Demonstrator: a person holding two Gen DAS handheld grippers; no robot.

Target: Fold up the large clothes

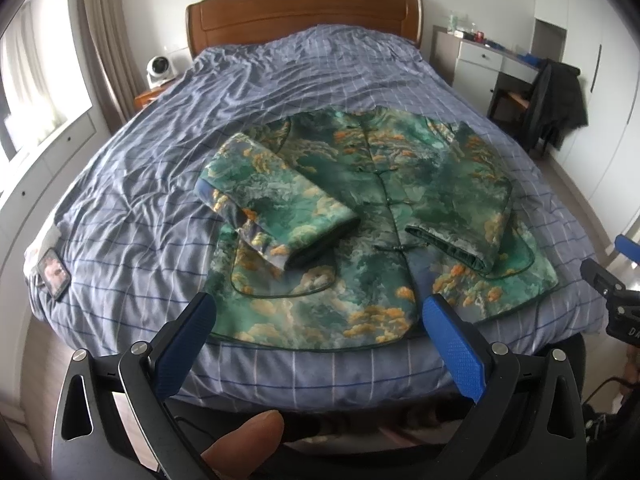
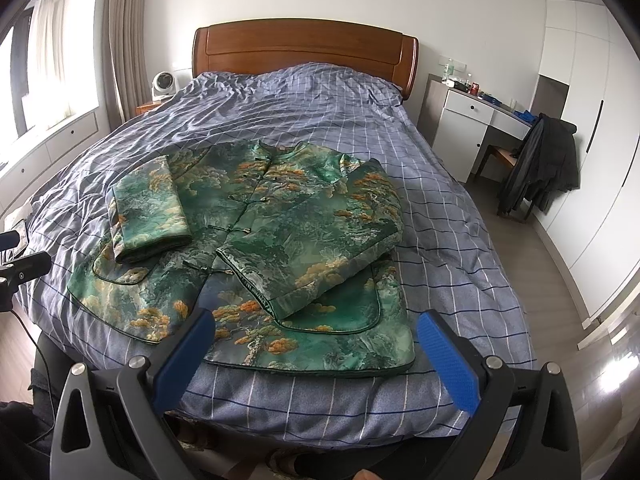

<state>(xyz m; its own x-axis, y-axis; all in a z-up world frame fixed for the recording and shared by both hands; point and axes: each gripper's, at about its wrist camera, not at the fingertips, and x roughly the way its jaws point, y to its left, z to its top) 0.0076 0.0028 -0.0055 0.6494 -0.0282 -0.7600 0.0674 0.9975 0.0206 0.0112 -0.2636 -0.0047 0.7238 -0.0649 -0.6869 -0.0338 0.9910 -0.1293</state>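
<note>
A green jacket (image 1: 360,208) (image 2: 280,224) with orange and grey landscape print lies front-up on the bed, collar toward the headboard. Both sleeves are folded inward across its body: the left sleeve (image 1: 280,208) (image 2: 148,212) and the right sleeve (image 1: 476,200) (image 2: 332,240). My left gripper (image 1: 320,312) hovers open above the jacket's near hem, holding nothing. My right gripper (image 2: 316,332) also stands open over the hem's right part, with nothing between its blue pads. Part of the right gripper (image 1: 612,296) shows at the edge of the left wrist view.
The bed (image 1: 160,184) (image 2: 460,240) has a blue checked cover and a wooden headboard (image 2: 304,46). A phone (image 1: 54,274) lies at its left edge. A white desk (image 2: 476,120) and a chair draped with dark clothing (image 2: 548,160) stand to the right. A small fan (image 1: 158,68) sits by the headboard.
</note>
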